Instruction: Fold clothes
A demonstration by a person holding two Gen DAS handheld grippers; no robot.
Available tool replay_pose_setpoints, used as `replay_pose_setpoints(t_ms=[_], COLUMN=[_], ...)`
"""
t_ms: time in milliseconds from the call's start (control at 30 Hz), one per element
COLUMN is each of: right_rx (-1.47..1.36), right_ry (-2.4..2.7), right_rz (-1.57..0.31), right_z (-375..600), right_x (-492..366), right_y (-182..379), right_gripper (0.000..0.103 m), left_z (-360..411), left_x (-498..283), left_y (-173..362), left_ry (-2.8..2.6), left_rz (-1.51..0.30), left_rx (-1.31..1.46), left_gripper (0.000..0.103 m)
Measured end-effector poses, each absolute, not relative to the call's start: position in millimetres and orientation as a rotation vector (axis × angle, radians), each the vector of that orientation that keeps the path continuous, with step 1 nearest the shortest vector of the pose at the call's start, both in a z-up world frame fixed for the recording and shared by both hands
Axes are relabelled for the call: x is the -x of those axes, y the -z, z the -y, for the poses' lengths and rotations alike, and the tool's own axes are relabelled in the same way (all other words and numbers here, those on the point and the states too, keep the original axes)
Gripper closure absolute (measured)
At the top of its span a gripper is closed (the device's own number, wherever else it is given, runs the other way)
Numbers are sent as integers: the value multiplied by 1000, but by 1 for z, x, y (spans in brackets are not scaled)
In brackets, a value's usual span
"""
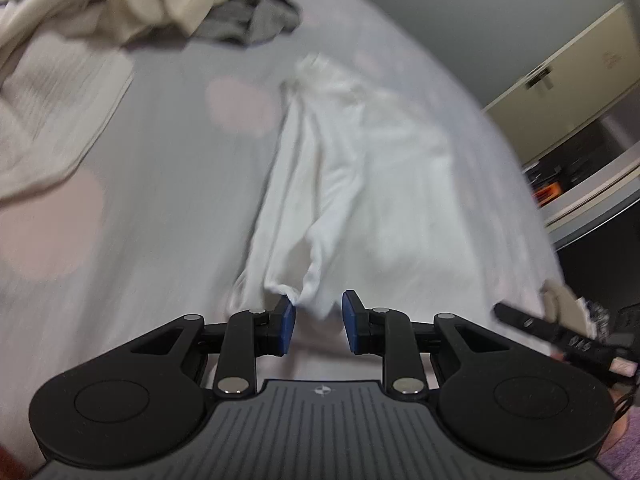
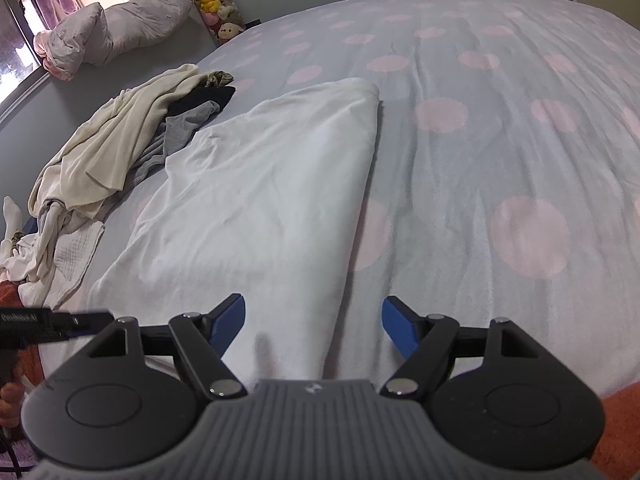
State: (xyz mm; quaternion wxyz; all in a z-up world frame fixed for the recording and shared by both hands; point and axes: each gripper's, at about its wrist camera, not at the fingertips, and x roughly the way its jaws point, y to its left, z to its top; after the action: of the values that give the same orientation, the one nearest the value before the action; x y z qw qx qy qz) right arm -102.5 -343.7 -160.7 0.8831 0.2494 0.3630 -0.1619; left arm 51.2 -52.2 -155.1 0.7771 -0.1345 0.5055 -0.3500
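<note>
The left black hand-held gripper (image 1: 319, 322) with blue pads tilts downward, its jaws narrowly apart, a corner of white cloth (image 1: 320, 208) hanging at the gap by the left pad; whether the pads press it is unclear. The right black hand-held gripper (image 2: 313, 326) also tilts downward, jaws spread wide, gripping nothing.

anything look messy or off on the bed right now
The white cotton garment lies half-folded on the pink-dotted grey bedsheet, tapering crookedly, its near corner bunched and wrinkled by the left gripper. A jumbled heap of cream, grey and black clothes sits unfolded behind it.
</note>
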Motion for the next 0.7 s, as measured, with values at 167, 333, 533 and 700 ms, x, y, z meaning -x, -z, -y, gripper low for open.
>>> replay_pose_setpoints(t_ms=[167, 333, 533, 700], right_rx=[-524, -525, -522, -518], right_ry=[334, 324, 313, 313], right_rz=[-752, -748, -750, -754], right_z=[344, 344, 343, 344], right_x=[103, 102, 102, 102], right_y=[161, 161, 162, 162], right_gripper=[25, 25, 25, 25], left_z=[56, 55, 46, 42], left_x=[-56, -54, -48, -55], left_y=[163, 155, 121, 146], left_ry=[723, 751, 778, 702], left_rz=[-1120, -1073, -957, -1067], left_rx=[263, 260, 301, 271], left_gripper=[81, 97, 99, 99])
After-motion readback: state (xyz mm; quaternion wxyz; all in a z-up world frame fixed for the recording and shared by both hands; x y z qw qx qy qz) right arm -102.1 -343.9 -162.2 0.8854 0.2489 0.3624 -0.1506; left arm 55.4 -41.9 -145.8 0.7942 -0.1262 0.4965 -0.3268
